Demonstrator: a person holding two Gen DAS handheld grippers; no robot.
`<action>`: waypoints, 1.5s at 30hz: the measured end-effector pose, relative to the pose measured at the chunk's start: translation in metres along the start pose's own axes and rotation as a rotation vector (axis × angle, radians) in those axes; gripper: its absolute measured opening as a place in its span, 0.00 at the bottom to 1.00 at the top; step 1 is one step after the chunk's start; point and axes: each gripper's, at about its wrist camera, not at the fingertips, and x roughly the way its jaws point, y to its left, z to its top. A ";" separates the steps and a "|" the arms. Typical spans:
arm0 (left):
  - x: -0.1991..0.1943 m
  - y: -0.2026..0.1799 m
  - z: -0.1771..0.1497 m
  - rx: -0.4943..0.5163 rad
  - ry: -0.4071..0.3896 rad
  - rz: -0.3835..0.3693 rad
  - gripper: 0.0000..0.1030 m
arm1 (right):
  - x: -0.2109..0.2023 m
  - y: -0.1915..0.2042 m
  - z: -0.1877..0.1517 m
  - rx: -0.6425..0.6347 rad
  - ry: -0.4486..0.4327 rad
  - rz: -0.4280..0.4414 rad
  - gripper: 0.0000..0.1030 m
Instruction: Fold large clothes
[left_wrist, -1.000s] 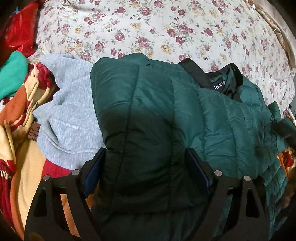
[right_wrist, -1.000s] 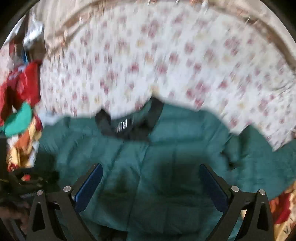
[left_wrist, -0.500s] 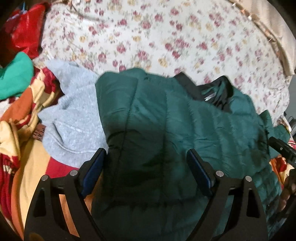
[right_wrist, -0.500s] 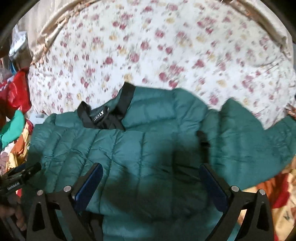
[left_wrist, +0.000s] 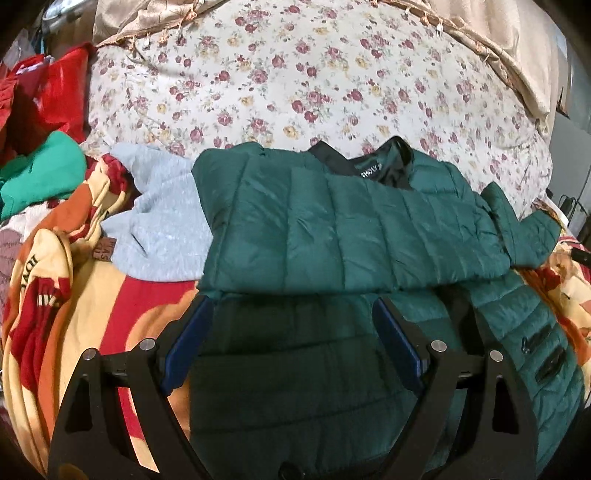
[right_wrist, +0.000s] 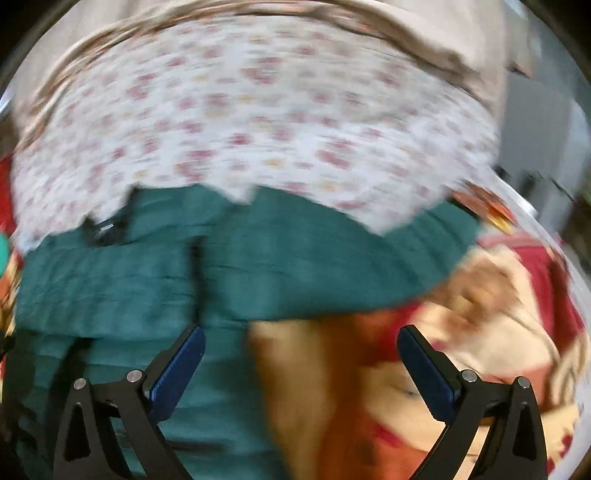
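While one green puffer jacket (left_wrist: 351, 229) is lying folded across the bed, the left gripper (left_wrist: 291, 343) is hovering just above its lower half, angled downward, jaws spread and pinching nothing. The right gripper (right_wrist: 299, 365), blurred, is gaping empty over the jacket's right edge. One grey sweatshirt (left_wrist: 159, 221) is sitting left of the left claw, touching the jacket, on a red-and-yellow blanket (left_wrist: 110, 314).

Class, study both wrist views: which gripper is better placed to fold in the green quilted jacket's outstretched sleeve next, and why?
Probably the right gripper. Its open jaws sit near the dark green quilted jacket's sleeve, which stretches toward the red and yellow blanket. The left gripper, also open, hovers over the jacket's opposite, already folded side.
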 end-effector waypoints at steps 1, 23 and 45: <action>0.002 -0.002 0.000 0.005 0.003 0.001 0.86 | 0.002 -0.025 -0.002 0.049 0.010 -0.016 1.00; 0.040 -0.017 -0.003 0.014 0.119 0.037 0.86 | 0.170 -0.215 0.087 0.317 -0.018 -0.117 0.94; 0.020 0.007 0.008 -0.046 0.024 0.151 0.86 | 0.069 -0.035 0.103 0.019 -0.059 -0.050 0.11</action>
